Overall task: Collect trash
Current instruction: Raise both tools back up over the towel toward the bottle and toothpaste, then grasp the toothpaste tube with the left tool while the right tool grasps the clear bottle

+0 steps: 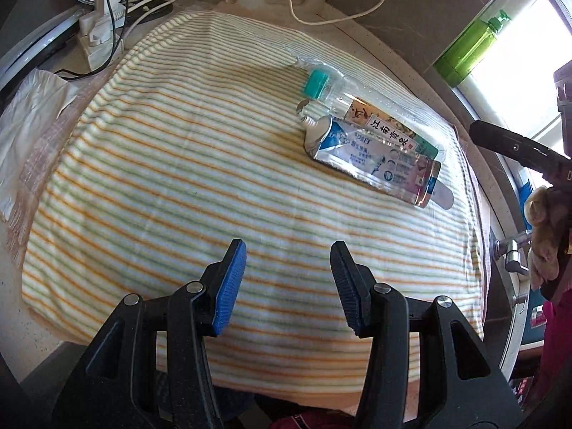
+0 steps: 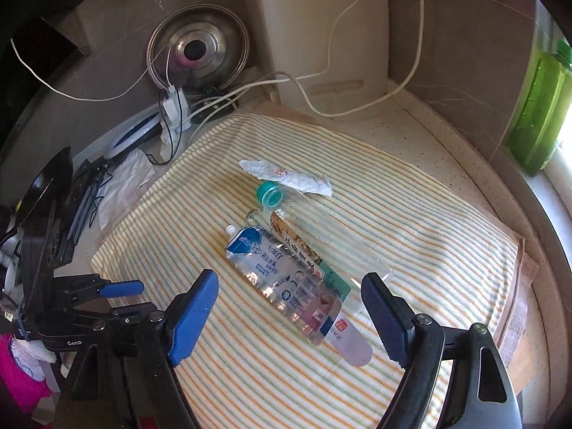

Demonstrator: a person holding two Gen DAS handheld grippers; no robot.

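Observation:
On a striped cloth [image 2: 411,214] lie a flattened toothpaste tube [image 2: 282,282], a clear plastic bottle with a teal cap [image 2: 307,221], a small glass vial [image 2: 254,217] and a crumpled white wrapper [image 2: 286,178]. The tube [image 1: 371,157] and bottle [image 1: 343,96] also show in the left wrist view. My right gripper [image 2: 289,314] is open, its jaws on either side of the tube's flat end, just above it. My left gripper [image 1: 287,286] is open and empty over the cloth's [image 1: 178,178] near part; it also shows at the left of the right wrist view [image 2: 121,291].
A metal pot lid [image 2: 198,53], white chargers [image 2: 173,105] with cables and a white tissue [image 2: 123,182] lie at the back left. A green bottle [image 2: 540,107] stands by the window at right. A white board [image 2: 321,28] leans on the back wall.

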